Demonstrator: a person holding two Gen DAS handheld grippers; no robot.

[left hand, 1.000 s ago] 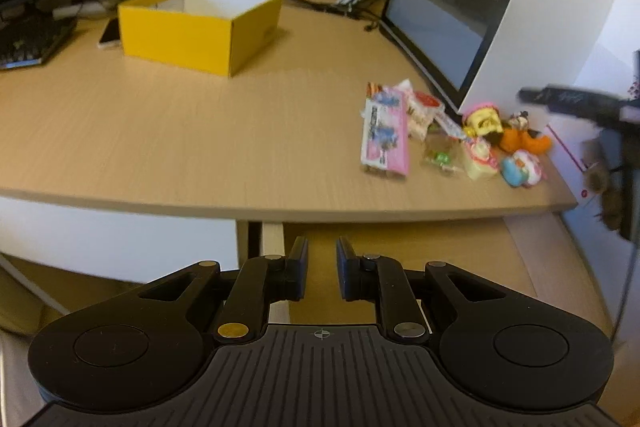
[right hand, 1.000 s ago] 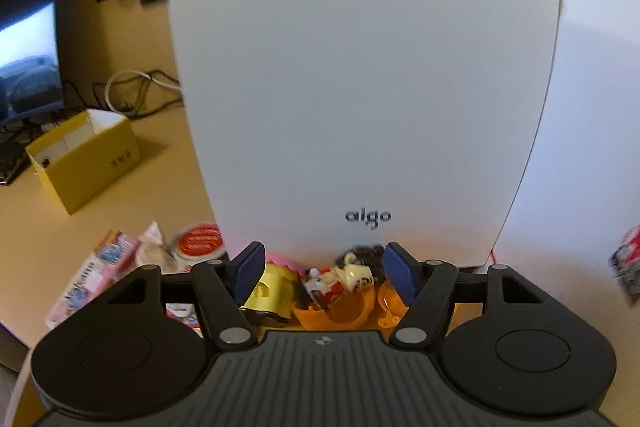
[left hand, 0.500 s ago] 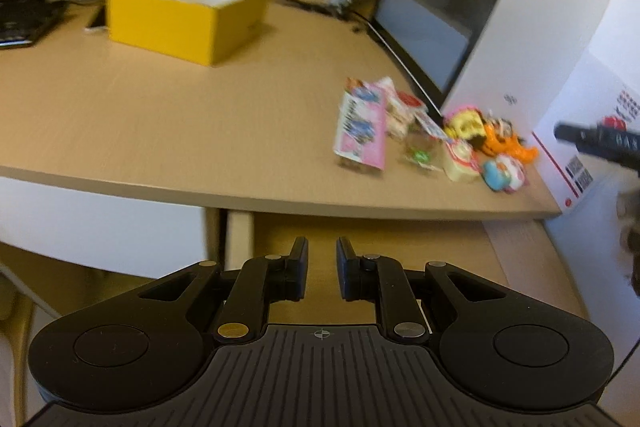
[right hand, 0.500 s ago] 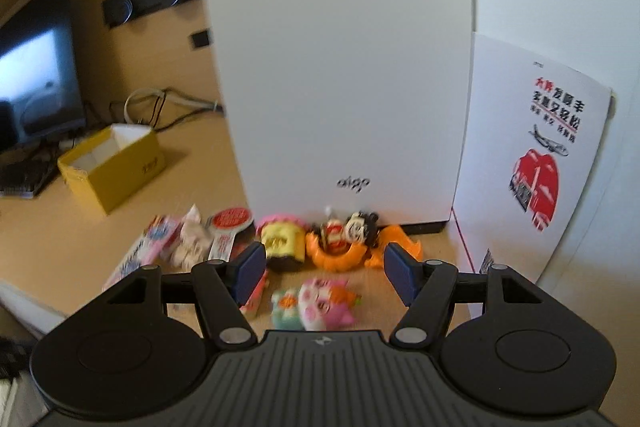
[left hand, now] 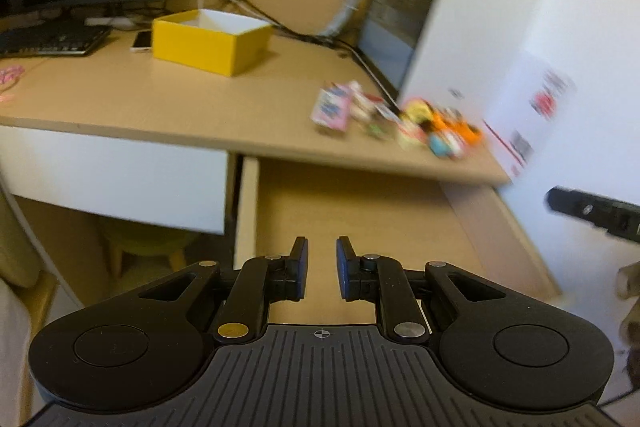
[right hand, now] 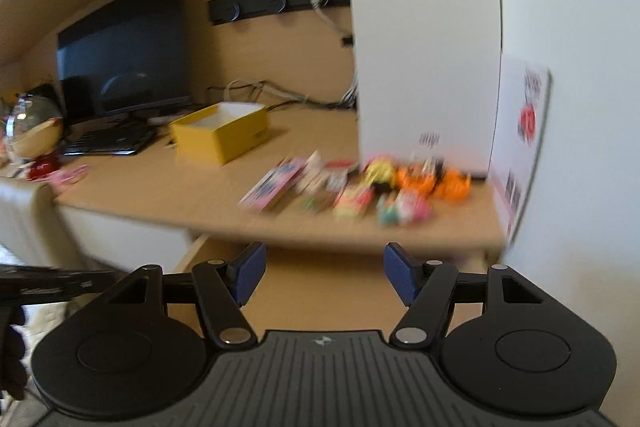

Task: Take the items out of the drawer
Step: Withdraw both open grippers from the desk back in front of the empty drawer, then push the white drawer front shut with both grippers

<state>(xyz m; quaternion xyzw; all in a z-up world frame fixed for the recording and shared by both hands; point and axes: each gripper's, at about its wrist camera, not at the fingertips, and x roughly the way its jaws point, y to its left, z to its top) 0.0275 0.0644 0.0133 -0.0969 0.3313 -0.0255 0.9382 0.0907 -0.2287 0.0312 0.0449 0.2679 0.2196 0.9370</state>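
The big wooden desk (left hand: 160, 99) is stretching out ahead of both claws. The tall white box (right hand: 424, 35) is standing on it, up ahead of the right claw (right hand: 322, 273). The pulled-out drawer (left hand: 352, 211) is lying right under and in front of the left claw (left hand: 322, 263), and its wooden bottom is looking bare. The yellow box (left hand: 210, 45) is sitting far ahead, to the left. The little toys and snack packs (right hand: 360, 183) are lying in a blurry bunch on the desk, just ahead of the right claw. The left claw is staying almost closed, with a small gap, holding nothing. The right claw is standing about half open, holding nothing.
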